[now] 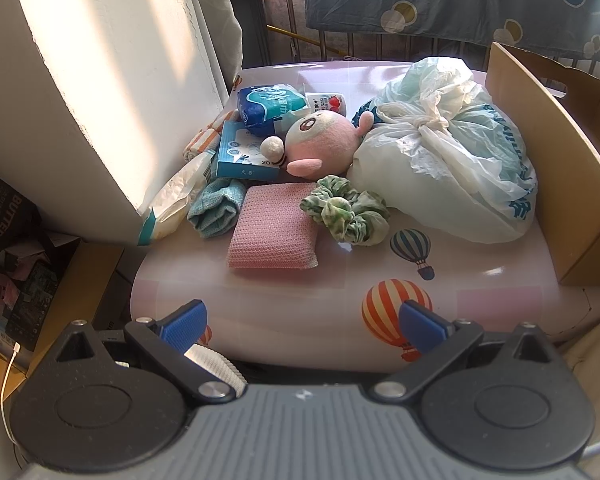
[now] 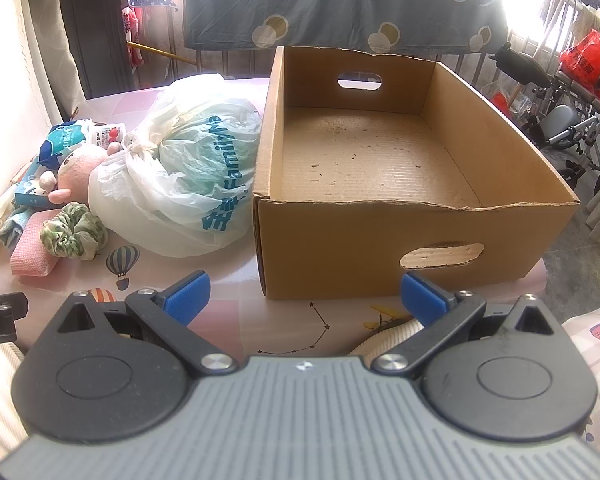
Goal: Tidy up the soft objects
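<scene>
We found the soft things heaped on the table [image 1: 260, 300]: pink sponge [image 1: 274, 226], green scrunchie [image 1: 346, 210], pink plush toy [image 1: 322, 140], tied plastic bag [image 1: 452, 168]. Cardboard box [image 2: 380, 240] sat just beside the bag. Left tongs [image 1: 304, 326] and right tongs [image 2: 305, 296] gaped wide, holding nothing.

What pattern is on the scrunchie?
Mottled green and white on the scrunchie, clearest in the left wrist view.

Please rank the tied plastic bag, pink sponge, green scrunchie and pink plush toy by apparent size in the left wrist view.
1. Tied plastic bag, clearly largest.
2. Pink sponge and pink plush toy look alike; the sponge lies nearer, so unranked.
3. Green scrunchie, smallest.
</scene>
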A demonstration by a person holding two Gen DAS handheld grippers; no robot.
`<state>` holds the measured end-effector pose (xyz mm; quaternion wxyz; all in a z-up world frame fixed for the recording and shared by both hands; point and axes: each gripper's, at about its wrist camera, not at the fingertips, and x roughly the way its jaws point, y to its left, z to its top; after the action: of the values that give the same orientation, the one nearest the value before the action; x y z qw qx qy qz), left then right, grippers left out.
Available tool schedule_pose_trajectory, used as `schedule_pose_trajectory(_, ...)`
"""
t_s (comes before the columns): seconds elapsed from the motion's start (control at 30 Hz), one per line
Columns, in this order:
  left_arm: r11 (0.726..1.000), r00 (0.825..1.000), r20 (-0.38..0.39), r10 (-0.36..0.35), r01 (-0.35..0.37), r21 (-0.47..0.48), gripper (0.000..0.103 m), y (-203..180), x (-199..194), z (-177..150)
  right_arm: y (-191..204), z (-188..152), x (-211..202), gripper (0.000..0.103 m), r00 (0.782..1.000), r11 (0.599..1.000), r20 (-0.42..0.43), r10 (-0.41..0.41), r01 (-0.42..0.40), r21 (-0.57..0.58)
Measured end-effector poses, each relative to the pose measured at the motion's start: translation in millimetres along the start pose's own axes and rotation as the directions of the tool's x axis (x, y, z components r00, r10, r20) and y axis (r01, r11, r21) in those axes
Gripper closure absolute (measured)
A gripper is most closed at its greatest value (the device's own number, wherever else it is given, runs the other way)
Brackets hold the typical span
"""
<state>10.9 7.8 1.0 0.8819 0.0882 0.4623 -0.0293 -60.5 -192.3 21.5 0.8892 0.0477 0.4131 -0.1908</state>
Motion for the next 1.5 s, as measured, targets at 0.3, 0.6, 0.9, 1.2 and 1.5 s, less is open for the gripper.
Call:
schedule_pose_trajectory(0.3,1.000,1.000,-0.004,0.000,0.000,0.001,0.000,1.2,0.8,-0.6,0.1,-0.2,0.1,0.001,1.000,1.000,0.000,0.000,0.000,0.001)
schedule_pose_trajectory(0.6,1.000,1.000,-0.007,0.002,-0.002,0.001,0.000,5.0,4.8,-3.7,0.0,-0.3,0.5,0.001,1.000,1.000,-0.001,0.001,-0.001,0.001)
schedule_pose_trajectory(0.9,1.000,1.000,-0.004,0.023,-0.023,0.012,0.000,11.2,8.0,-6.0,-0.3,-6.3,8.0,0.001,1.000,0.999,-0.013,0.024,-0.024,0.021)
schedule_pose_trajectory(1.2,0.999,0.999,0.030,0.042,-0.041,-0.016,0.000,44.7,15.7,6.6,15.8,5.0,7.4,0.001,0.981,0.983,0.074,0.181,-0.182,0.007)
schedule_pose_trajectory(1.5,0.999,0.999,0.010,0.046,-0.046,-0.017,0.002,61.9,32.1,11.1,53.5,17.3,14.5,0.001,0.917,0.923,0.112,0.384,-0.380,-0.057)
